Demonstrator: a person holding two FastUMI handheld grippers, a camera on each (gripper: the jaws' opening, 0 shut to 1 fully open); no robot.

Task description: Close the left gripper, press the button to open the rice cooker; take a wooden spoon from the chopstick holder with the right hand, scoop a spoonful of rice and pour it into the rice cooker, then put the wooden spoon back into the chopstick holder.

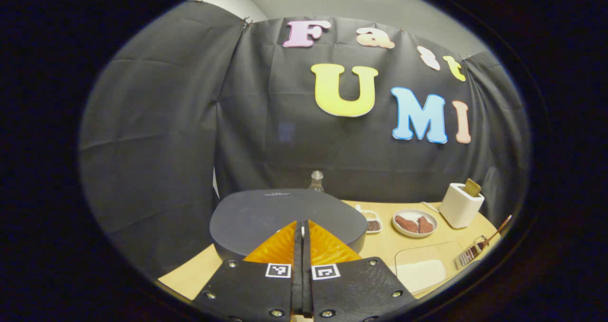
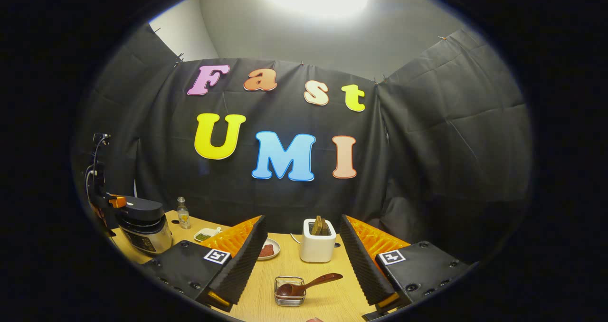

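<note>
- The table (image 2: 332,293) is carrying everything, light wood top, running under both of your grippers.
- The rice cooker (image 1: 285,217) is sitting at the table's left end, lid down; in the left gripper view its dark lid is lying right ahead of your fingers, and in the right gripper view it is showing far left (image 2: 145,224).
- You are holding the left gripper (image 1: 302,227) with its fingers pressed together, no gap between them, tips sitting over the near edge of the cooker lid; whether they are touching it, cannot tell.
- You are holding the right gripper (image 2: 301,239) with its fingers spread wide apart, nothing between them, hovering above the table.
- The white toaster (image 2: 317,246) is standing at the back of the table with brown bread sticking out of it, framed between your right fingers.
- The clear rice container (image 1: 425,265) is lying at the near right in the left gripper view, white rice inside.
- The plate (image 1: 414,223) with reddish pieces is sitting just left of the toaster.
- The chopstick holder (image 2: 289,291), a small wire basket, is sitting on the table just ahead of your right gripper.
- The wooden spoon (image 2: 308,284) is resting in the chopstick holder, bowl inside, handle leaning out up to the right.
- A small bottle (image 2: 183,213) is standing behind the cooker.
</note>
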